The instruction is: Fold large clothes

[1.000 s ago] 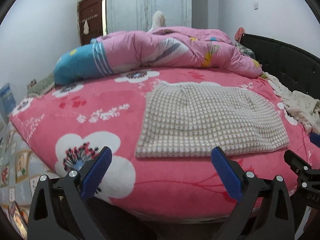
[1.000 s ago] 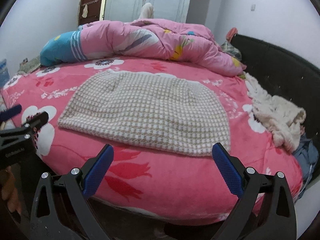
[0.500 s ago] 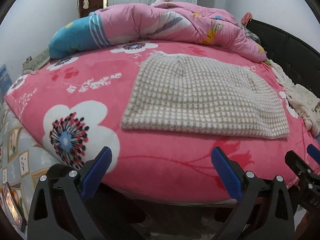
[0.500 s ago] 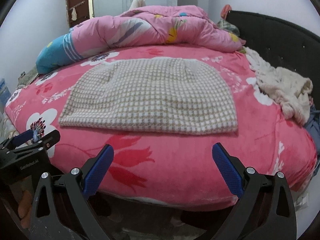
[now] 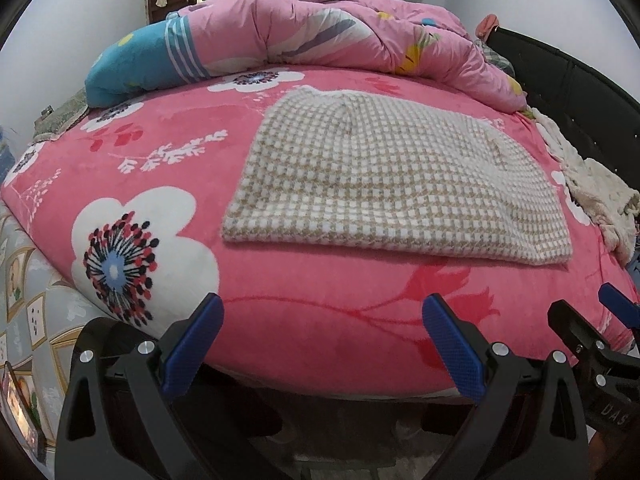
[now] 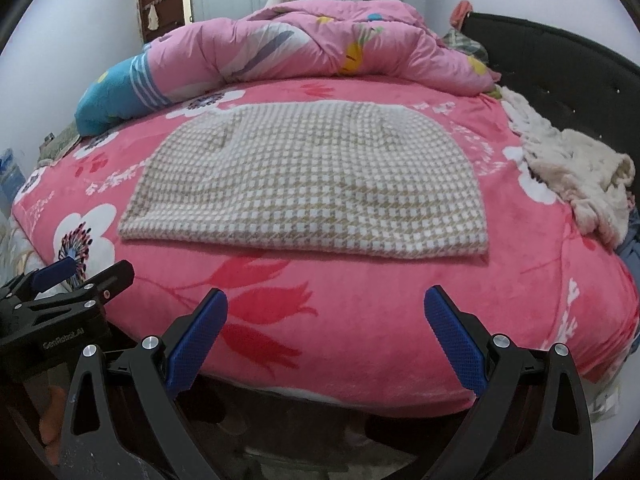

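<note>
1. Blue-padded left gripper [image 5: 323,334] gapes wide, holding nothing, off the bed's near edge.
2. Right gripper [image 6: 326,328] likewise spread and empty.
3. Checked beige garment [image 6: 308,184] lies folded flat on the pink floral blanket [image 6: 360,312], at 12 o'clock from both.
4. Cream clothes [image 6: 576,168] are heaped at 2 o'clock.

Your left gripper [image 5: 323,344] and right gripper [image 6: 326,340] – both jaws spread wide, nothing held, level, side by side.
</note>
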